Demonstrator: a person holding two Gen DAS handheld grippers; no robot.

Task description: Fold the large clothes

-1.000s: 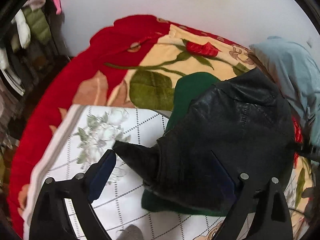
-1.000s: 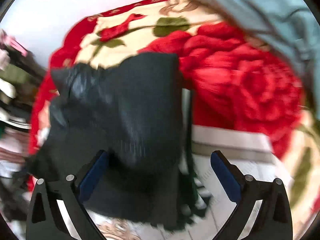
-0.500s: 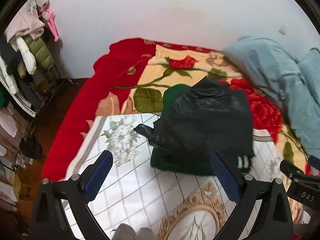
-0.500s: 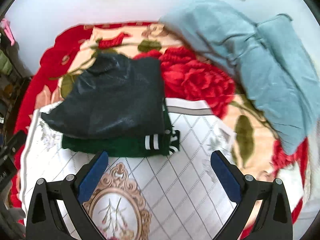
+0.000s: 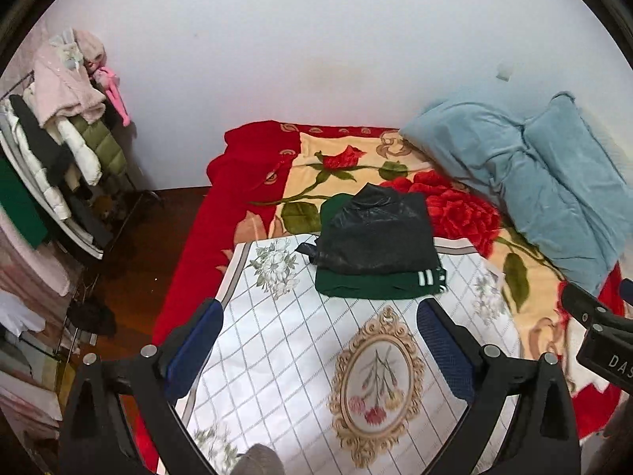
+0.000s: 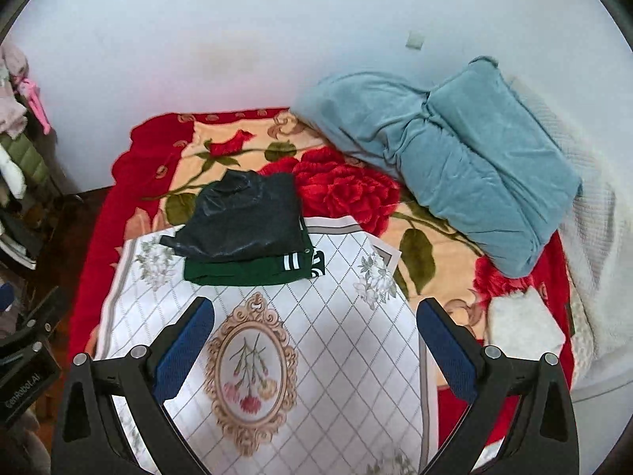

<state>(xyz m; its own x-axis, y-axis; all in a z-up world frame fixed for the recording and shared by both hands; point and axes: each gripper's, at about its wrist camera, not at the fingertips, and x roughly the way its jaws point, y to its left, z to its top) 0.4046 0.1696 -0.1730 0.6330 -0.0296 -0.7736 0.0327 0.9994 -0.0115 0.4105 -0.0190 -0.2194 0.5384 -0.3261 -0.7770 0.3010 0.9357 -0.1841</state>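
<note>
Left gripper and right gripper, fingers spread wide and empty; folded black jacket atop folded green garment lies well beyond both sets of fingertips.

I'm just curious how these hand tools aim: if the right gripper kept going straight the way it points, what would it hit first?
Most likely the white patterned cloth spread on the bed. The right gripper is open and empty, and the folded black jacket lies farther off. Depth is hard to judge.
</note>
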